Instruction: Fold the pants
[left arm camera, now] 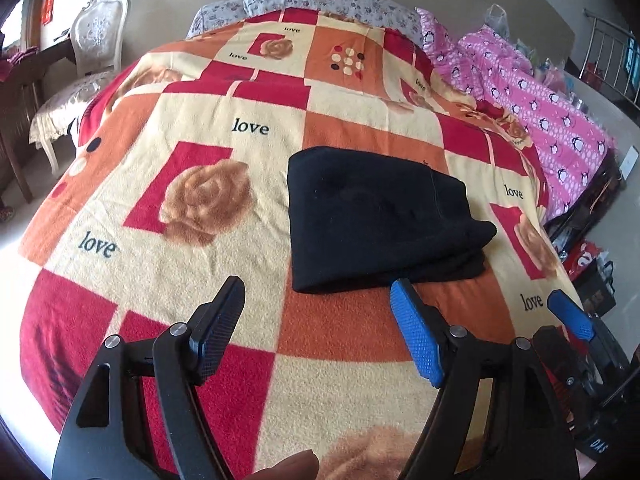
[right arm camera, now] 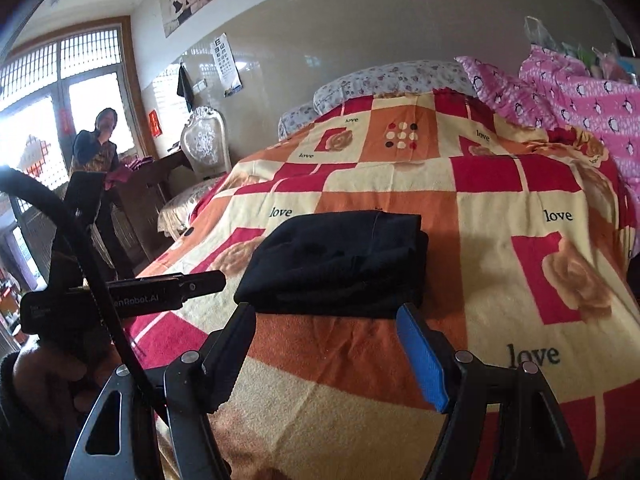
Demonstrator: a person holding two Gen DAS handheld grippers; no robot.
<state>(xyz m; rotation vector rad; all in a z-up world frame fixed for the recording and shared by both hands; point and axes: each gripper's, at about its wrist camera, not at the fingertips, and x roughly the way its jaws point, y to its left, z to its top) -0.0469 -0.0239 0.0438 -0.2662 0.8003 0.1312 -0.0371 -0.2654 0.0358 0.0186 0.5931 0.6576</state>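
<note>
The black pants (left arm camera: 380, 220) lie folded into a thick rectangular stack on the patterned blanket (left arm camera: 180, 280), with several layers showing at the near right edge. They also show in the right wrist view (right arm camera: 340, 268). My left gripper (left arm camera: 320, 324) is open and empty, hovering just in front of the stack's near edge. My right gripper (right arm camera: 328, 344) is open and empty, also just short of the stack's near edge. Part of the right gripper's blue finger (left arm camera: 570, 316) shows at the right of the left wrist view. The left gripper's body (right arm camera: 120, 300) shows at the left of the right wrist view.
The bed carries a red, orange and cream "love" blanket. Floral pillows (left arm camera: 320, 0) lie at the head. A pink penguin quilt (left arm camera: 540, 100) is heaped along the right side. A white chair (left arm camera: 92, 40) and a wooden desk stand left. A person (right arm camera: 100, 148) stands near the window.
</note>
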